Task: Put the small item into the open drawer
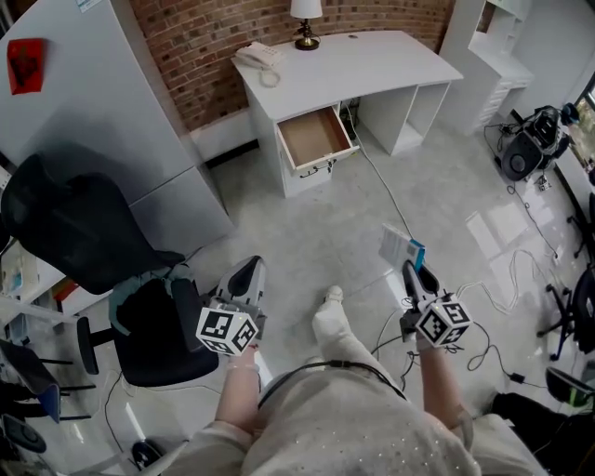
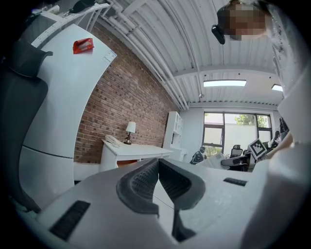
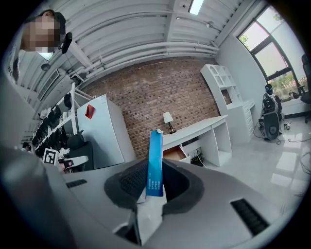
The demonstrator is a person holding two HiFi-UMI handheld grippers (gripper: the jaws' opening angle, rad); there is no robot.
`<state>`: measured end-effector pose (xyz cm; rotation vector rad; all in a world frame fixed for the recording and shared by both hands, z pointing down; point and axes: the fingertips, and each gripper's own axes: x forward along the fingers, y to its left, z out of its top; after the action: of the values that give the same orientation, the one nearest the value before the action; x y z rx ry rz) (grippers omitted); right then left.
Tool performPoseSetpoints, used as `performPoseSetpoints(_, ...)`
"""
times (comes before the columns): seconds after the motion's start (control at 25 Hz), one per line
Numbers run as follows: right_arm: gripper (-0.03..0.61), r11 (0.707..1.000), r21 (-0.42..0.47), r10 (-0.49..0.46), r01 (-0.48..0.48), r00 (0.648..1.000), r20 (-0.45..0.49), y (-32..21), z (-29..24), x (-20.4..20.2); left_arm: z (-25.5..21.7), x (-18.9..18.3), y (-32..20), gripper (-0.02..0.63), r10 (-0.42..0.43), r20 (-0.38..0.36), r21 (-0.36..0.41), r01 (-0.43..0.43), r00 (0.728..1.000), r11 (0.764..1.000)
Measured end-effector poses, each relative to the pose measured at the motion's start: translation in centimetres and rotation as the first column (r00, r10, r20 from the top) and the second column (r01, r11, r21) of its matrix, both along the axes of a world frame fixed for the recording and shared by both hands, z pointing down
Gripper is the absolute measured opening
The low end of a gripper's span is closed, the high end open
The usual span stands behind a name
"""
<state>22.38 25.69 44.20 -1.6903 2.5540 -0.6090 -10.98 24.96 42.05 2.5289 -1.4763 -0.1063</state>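
Carrying the box (image 1: pixel 402 247) clamped in the jaws of the right gripper (image 1: pixel 411 272), left gripper (image 1: pixel 248 277) jaws shut and empty, we stand well short of the bench (image 1: pixel 372 65) and next need to approach the open drawer (image 1: pixel 314 137).

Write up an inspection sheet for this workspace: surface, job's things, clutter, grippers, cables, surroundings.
Surface: white desk against the brick wall; top mostly bare.
Job's things: drawer open, nothing seen inside; blue and white box not yet at the drawer.
Clutter: lamp and telephone on the desk.
Grippers: left gripper shut, empty; right gripper shut on the box.
Cables: one cable runs from under the desk across the floor; more lie loose at the right.
Surroundings: office chair at the left, white shelves at the right.
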Motion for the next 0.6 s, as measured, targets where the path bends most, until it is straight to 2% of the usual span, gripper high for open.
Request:
performPoseSetpoints(0.2, 0.081, 0.999, 0.005, -0.041, 0.041, 0.999, 0.000, -6.1, 0.1, -0.4, -0.1, -0.1, -5.6, 0.006, -0.028, -0.013, 0.003, 0.028, 1.000, 1.000)
performPoseSetpoints(0.6, 0.081, 0.996, -0.048, -0.076, 0.077, 0.997, 0.035, -17.6, 1.9, 0.0, 0.2, 2.3, -17.3, 0.006, -0.008, -0.006, -0.020, 0.008, 1.000, 1.000)
